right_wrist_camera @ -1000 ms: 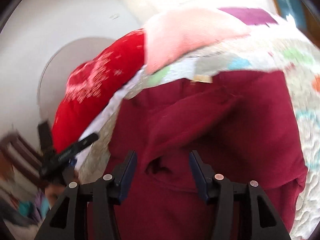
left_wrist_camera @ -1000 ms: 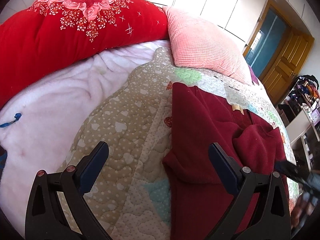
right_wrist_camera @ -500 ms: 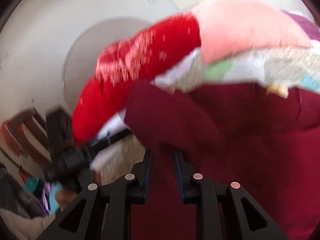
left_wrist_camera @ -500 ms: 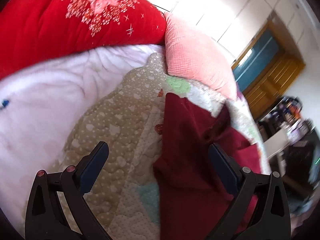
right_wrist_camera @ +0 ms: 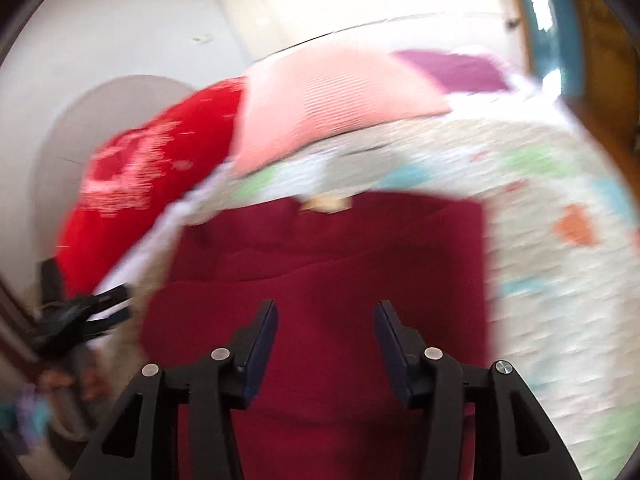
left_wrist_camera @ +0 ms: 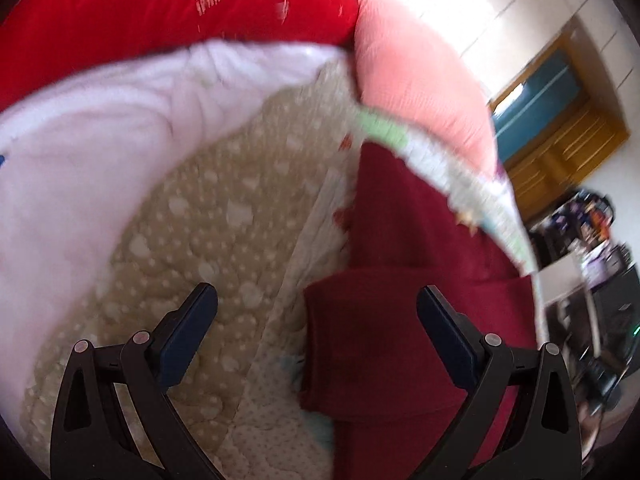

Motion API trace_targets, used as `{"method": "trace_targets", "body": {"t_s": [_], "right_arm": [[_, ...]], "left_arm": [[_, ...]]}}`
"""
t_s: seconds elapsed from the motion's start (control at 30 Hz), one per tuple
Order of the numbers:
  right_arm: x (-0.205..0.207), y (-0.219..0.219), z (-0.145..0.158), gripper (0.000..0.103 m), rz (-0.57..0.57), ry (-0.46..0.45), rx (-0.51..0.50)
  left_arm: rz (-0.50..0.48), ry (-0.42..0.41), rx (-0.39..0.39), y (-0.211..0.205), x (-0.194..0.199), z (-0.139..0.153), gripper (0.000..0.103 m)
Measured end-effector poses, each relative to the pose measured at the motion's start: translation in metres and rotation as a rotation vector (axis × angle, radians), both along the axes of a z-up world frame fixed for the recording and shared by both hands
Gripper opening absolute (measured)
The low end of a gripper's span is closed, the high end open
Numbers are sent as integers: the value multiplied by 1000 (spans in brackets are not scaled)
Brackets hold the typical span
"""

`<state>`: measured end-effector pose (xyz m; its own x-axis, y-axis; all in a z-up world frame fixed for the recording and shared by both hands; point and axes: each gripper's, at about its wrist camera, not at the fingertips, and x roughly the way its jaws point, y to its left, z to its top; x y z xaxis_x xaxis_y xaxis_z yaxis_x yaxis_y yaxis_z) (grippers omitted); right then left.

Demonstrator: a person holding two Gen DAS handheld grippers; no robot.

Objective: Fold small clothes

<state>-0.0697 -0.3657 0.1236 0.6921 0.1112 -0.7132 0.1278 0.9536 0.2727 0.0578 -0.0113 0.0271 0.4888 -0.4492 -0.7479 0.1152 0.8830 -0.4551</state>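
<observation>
i see the dark red garment (right_wrist_camera: 328, 264) lying folded on the patchwork quilt (right_wrist_camera: 560, 184). my right gripper (right_wrist_camera: 326, 344) hangs above it, jaws opening, gripping nothing. my left gripper (left_wrist_camera: 316, 324) is spread wide and empty over the garment's left edge.

Red quilt (left_wrist_camera: 120, 20), pink pillow (left_wrist_camera: 416, 68)

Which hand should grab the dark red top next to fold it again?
Probably the left. The left gripper is wide open with the top's folded edge between its fingers. The right gripper, jaws opening, hangs over the flat middle, with no edge to pinch.
</observation>
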Motion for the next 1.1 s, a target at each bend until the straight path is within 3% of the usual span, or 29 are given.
{"method": "trace_targets", "body": {"t_s": [0.07,0.1,0.17,0.2,0.23,0.27,0.3,0.37,0.47,0.5,0.6,0.67,0.83,0.97,1.1], "right_arm": [[2,-18,0,49,-76,9,-78],[5,-26,-2,50,-103,13,-83],[18,-43,-14,50,-137,71,-56],[27,-47,-24,50,-135,107,-25],[35,-49,-32,50,-129,126,6],[42,-51,-39,50,-129,125,28],[43,-52,-41,44,-135,107,22],[42,-53,-38,24,-137,82,-20],[32,-63,-24,14,-139,21,2],[29,-65,-20,13,-147,7,-13],[17,-79,-6,9,-203,-52,-6],[10,-92,-4,5,-264,-76,9],[13,-109,-25,5,-307,2,77],[3,-77,-8,7,-164,-51,98],[15,-37,-22,7,-35,76,45]], "left_arm": [[-17,-22,66,-9,-2,-1,100],[-34,-36,86,-14,-4,0,95],[-83,-49,87,-23,-6,1,64],[-101,-39,71,-27,-7,0,43],[-110,-24,48,-29,-8,-1,33],[-104,-22,41,-31,-9,0,33],[-100,-34,57,-33,-10,3,28],[-114,-53,74,-37,-11,15,25],[-165,-94,56,-48,-8,42,22],[-179,-118,63,-54,-6,52,15],[-199,-209,156,-79,1,79,14],[-177,-214,230,-87,11,74,14],[-132,-74,238,-80,37,24,14],[-103,-70,198,-70,34,19,16],[-87,-76,250,-75,31,16,30]]}}
